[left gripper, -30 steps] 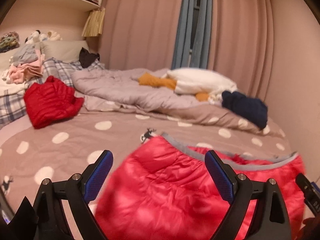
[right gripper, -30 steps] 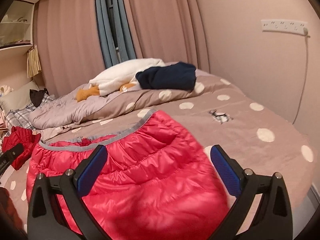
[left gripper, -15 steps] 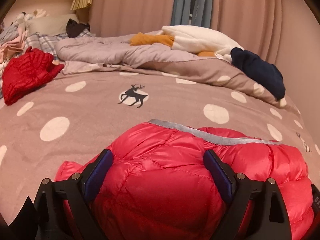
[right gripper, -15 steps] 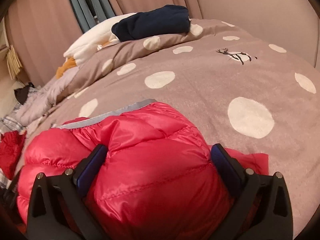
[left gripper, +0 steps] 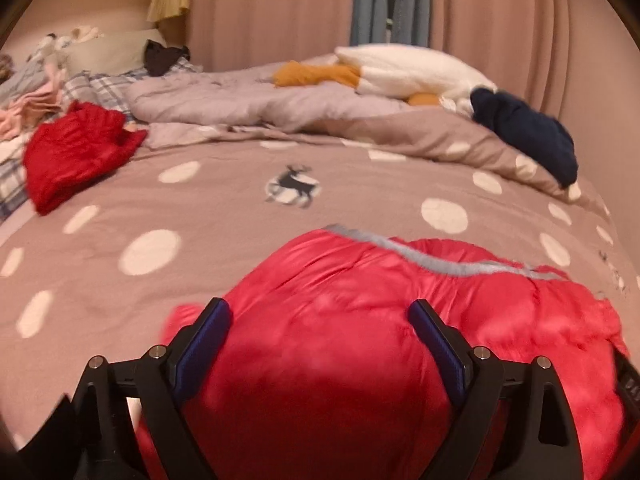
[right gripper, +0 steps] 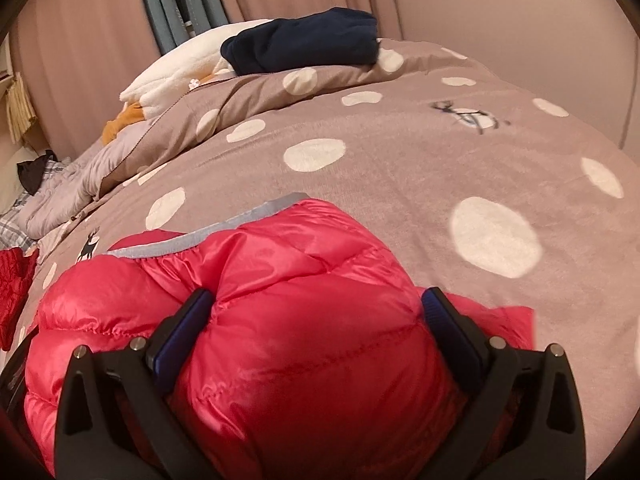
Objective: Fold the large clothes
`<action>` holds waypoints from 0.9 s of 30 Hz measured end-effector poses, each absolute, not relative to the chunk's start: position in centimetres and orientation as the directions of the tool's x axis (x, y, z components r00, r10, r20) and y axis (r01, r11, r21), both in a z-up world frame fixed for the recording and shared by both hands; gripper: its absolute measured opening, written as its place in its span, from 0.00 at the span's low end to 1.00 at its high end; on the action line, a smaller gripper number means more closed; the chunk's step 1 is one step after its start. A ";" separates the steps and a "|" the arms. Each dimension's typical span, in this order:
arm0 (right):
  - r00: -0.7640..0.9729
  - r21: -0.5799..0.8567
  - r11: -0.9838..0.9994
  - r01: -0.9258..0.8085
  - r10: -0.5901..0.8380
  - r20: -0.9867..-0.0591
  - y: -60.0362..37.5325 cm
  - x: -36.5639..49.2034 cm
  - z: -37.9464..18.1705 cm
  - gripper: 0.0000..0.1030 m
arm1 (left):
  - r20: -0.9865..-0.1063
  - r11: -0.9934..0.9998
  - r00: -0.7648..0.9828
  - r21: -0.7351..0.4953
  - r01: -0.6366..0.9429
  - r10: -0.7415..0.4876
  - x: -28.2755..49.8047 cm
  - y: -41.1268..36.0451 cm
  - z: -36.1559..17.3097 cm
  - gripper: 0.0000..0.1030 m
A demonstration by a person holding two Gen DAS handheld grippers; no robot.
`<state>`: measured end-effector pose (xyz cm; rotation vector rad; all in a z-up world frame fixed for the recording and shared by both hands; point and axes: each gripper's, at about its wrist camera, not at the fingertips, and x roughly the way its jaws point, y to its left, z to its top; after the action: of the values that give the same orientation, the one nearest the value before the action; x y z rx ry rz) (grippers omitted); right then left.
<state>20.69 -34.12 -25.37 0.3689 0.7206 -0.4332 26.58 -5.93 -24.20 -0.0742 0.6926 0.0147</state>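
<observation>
Left wrist view: the left gripper (left gripper: pixel 320 332) has its jaws spread wide over a puffy pink-red down jacket (left gripper: pixel 360 340) with a grey hem, lying at the near edge of the bed (left gripper: pixel 224 216). The padding bulges up between the jaws, but this frame is blurry, so I can't say whether the pads really press on it. The jacket's bottom is cut off. Further back are a red garment (left gripper: pixel 76 152), a navy one (left gripper: pixel 528 136) and a rumpled duvet (left gripper: pixel 248 100).

Right wrist view: sharper. The right gripper (right gripper: pixel 316 312) is also spread wide, and both pads sink into the jacket (right gripper: pixel 304 320), gripping a fat fold. Its lower part is hidden behind the gripper.
</observation>
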 end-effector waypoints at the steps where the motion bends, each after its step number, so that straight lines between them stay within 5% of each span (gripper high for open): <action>1: 0.661 0.152 0.851 0.504 -0.266 -0.702 -33.9 20.4 -24.9 1.00 | -0.613 0.996 0.790 -0.069 -0.052 -0.002 25.3 -5.2 -23.3 0.89; 5: 0.668 0.119 0.874 0.471 -0.266 -0.695 -32.0 17.5 -21.6 1.00 | -0.569 0.992 0.820 -0.054 -0.114 0.063 21.4 -2.1 -20.5 0.89; 8: 0.694 0.144 0.915 0.376 -0.175 -0.698 -30.4 16.5 -19.0 1.00 | -0.651 0.970 0.759 -0.166 -0.177 0.027 20.4 2.0 -20.6 0.89; 14: 0.649 0.193 0.947 0.258 -0.022 -0.760 -27.7 16.5 -16.0 1.00 | -0.756 0.883 0.612 -0.428 -0.192 -0.234 20.1 7.0 -24.8 0.89; 19: 0.545 0.082 0.957 0.278 -0.087 -0.834 -26.1 17.7 -18.1 1.00 | -0.637 0.665 0.487 -0.733 -0.144 -0.598 20.4 6.5 -29.2 0.89; 23: 0.411 0.038 0.963 0.265 -0.078 -0.908 -26.3 19.5 -24.2 1.00 | -0.655 0.711 0.440 -0.701 -0.052 -0.614 21.6 2.7 -30.5 0.89; 27: 0.446 -0.085 0.950 0.299 -0.218 -0.868 -24.8 19.7 -26.2 1.00 | -0.646 0.733 0.470 -0.680 0.003 -0.601 22.9 -0.5 -30.7 0.89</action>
<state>19.71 -24.79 -26.17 0.0846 1.0611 -0.3205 22.93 -0.46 -30.72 -0.6709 1.0271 -0.4063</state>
